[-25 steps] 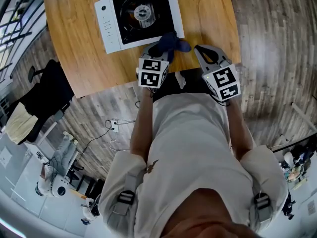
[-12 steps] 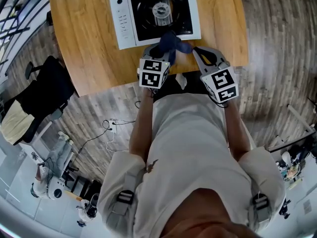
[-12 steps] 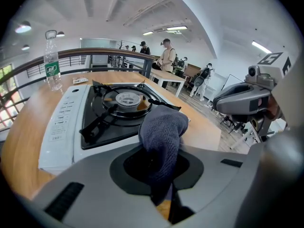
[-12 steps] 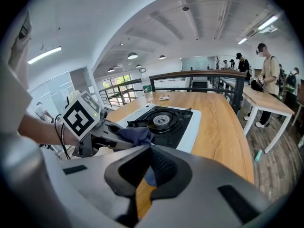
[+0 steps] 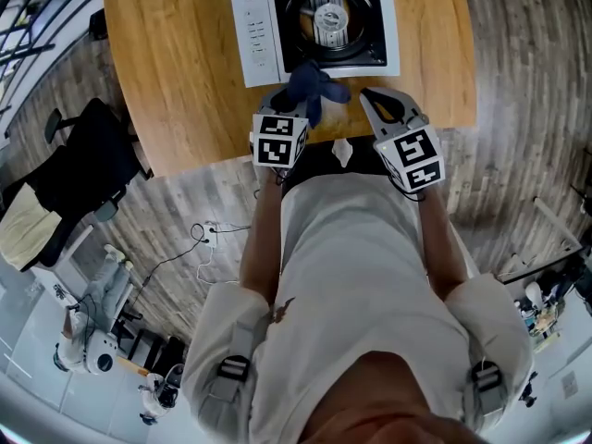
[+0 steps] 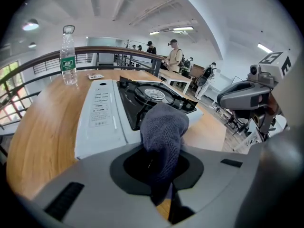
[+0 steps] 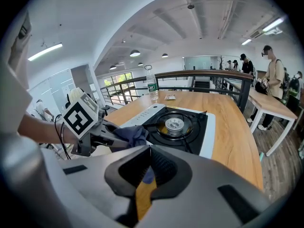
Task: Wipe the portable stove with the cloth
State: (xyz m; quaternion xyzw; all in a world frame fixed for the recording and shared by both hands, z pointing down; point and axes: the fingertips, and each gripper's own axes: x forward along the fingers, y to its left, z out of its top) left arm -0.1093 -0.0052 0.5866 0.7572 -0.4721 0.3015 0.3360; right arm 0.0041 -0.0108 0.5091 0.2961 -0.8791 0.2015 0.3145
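The portable stove (image 5: pixel 314 21), white with a black burner top, stands on the wooden table (image 5: pixel 176 81). A dark blue cloth (image 5: pixel 310 86) hangs bunched at the middle of the stove's near edge. My left gripper (image 5: pixel 294 98) is shut on the cloth. In the left gripper view the cloth (image 6: pixel 164 132) rises out of the jaws in front of the stove (image 6: pixel 102 113). My right gripper (image 5: pixel 370 95) is just right of the cloth, over the table's front edge, shut and holding nothing. Its own view shows the stove (image 7: pixel 175 125), the cloth (image 7: pixel 130 134) and the left gripper (image 7: pixel 102 134).
A water bottle (image 6: pixel 68 56) stands on the far side of the table beyond the stove. A black chair (image 5: pixel 88 169) and cables (image 5: pixel 208 234) are on the floor at the left. People stand by other tables (image 7: pixel 268 108) in the background.
Both grippers now sit closer to the stove. The cloth has shifted from the stove's near right corner to the middle of its near edge. The head view has shifted too.
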